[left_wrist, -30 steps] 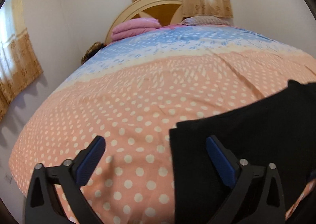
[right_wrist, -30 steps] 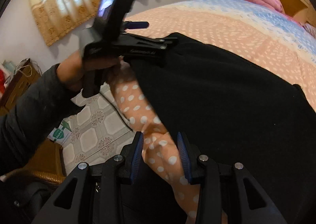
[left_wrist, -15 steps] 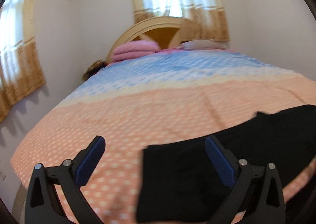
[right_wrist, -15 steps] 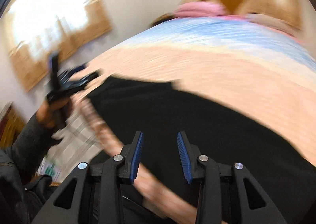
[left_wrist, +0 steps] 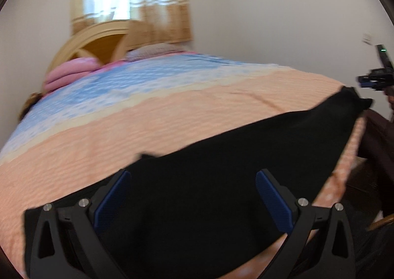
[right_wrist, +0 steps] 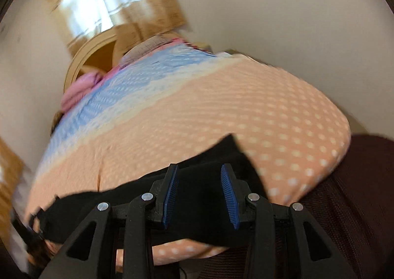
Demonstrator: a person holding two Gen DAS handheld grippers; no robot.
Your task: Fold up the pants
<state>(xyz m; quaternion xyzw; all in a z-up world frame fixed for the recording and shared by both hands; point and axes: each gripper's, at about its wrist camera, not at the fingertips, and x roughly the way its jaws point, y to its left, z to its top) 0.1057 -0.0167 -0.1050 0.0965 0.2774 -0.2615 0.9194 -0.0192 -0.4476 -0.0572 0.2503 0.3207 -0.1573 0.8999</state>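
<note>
Black pants [left_wrist: 221,168] lie flat along the near edge of the bed, on a pink dotted cover [left_wrist: 172,111]. My left gripper [left_wrist: 192,192] is wide open and empty, hovering over the middle of the pants. My right gripper [right_wrist: 199,183] is partly open and empty, just above one end of the pants [right_wrist: 202,195]. The right gripper also shows in the left wrist view [left_wrist: 376,79], beyond the pants' far right end. Both views are motion-blurred.
The bed has a wooden headboard [left_wrist: 98,42] and pink pillows [left_wrist: 71,72] at the far end. A curtained window [left_wrist: 128,0] is behind it. A dark maroon surface [right_wrist: 357,192] is at the bed's right edge.
Both grippers have swung to the right along the bed edge. The left now hangs over the pants' middle, the right over their other end. Both stay empty.
</note>
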